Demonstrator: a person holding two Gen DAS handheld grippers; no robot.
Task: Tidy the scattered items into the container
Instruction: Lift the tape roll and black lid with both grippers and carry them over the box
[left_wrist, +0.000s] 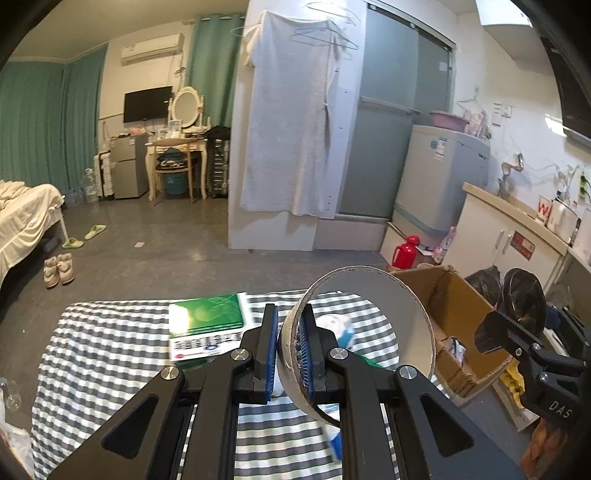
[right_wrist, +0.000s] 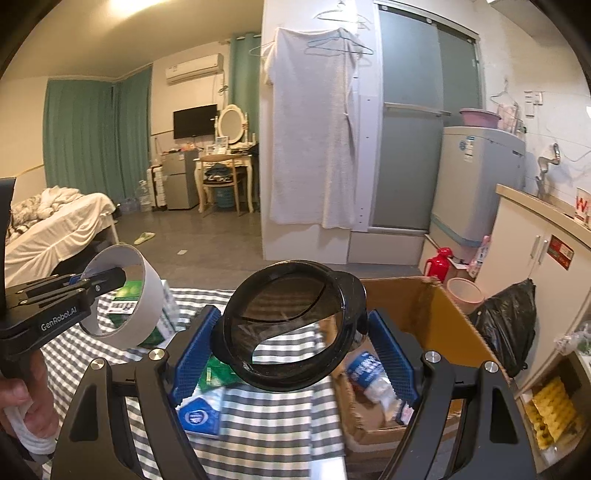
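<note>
Currently a white cardboard ring (left_wrist: 369, 332) is pinched by its wall in the closed left tongs (left_wrist: 288, 354); a round black plastic lid (right_wrist: 291, 325) is clamped between the wide-set right tongs (right_wrist: 295, 354), above the grey-checked surface (left_wrist: 110, 350) beside the brown cardboard box (right_wrist: 424, 306)

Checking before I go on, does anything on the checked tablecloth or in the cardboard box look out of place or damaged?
Nothing looks damaged or spilled. Still scattered on the checked tablecloth: a green box and a blue-and-white packet. The cardboard box stands off the table edge, flaps open.
</note>
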